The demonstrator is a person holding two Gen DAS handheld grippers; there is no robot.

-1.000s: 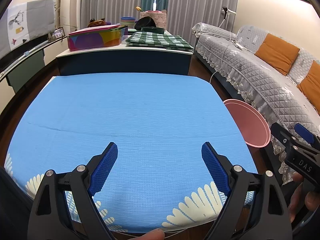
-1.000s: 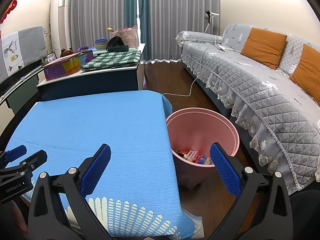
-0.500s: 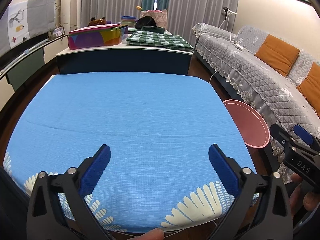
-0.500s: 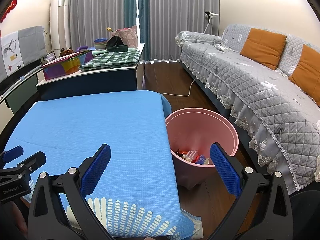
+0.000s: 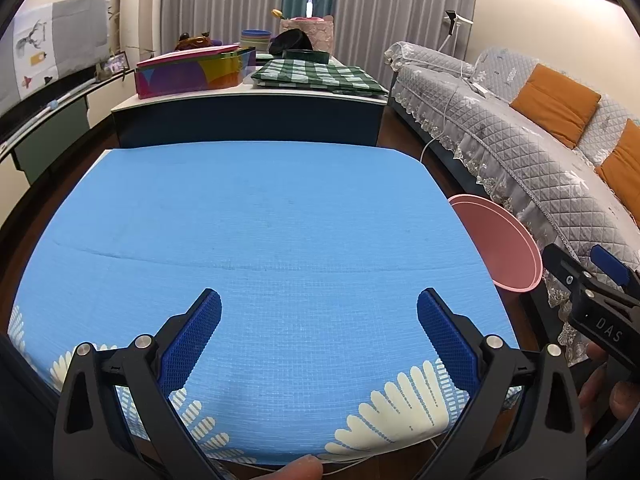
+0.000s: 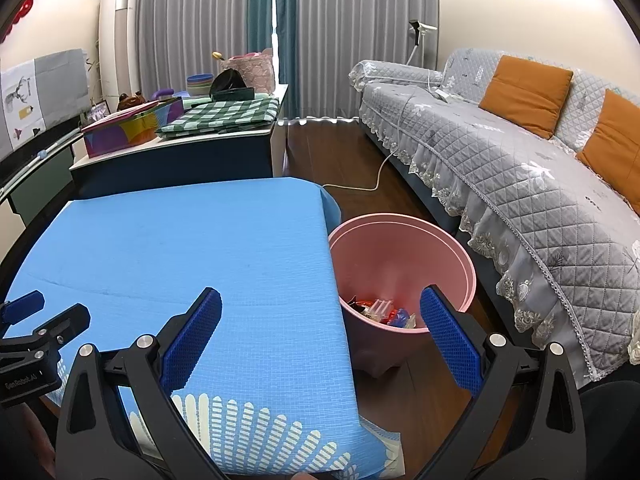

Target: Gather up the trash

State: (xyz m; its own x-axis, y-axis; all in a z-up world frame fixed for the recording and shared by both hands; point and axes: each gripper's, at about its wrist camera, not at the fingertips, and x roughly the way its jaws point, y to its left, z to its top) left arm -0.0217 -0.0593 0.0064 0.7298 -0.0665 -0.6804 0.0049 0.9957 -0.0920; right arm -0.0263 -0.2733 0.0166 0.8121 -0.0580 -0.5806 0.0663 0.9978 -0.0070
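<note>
left tongs (image 5: pixel 319 316) hovering over desk (image 5: pixel 256 216) with blue cloth, jaws spread wide, nothing between blue pads. right tongs (image 6: pixel 320 316) hanging over desk's right edge, jaws also wide apart, gripping nothing. pink bin (image 6: pixel 404 256) standing on floor just beside desk, between desk and grey sofa (image 6: pixel 520 168). trash (image 6: pixel 380 312) lying at bottom of bin, bright wrappers showing. cloth surface showing only flower print near front edge. fingertip (image 5: pixel 296 468) peeking in at bottom of left view.

left wrist view low over the blue tablecloth (image 5: pixel 256 216), facing its far edge, right wrist view likewise but nearer the pink bin (image 6: pixel 404 256), both sharing cloth, bin, perhaps each other's gripper edge
</note>
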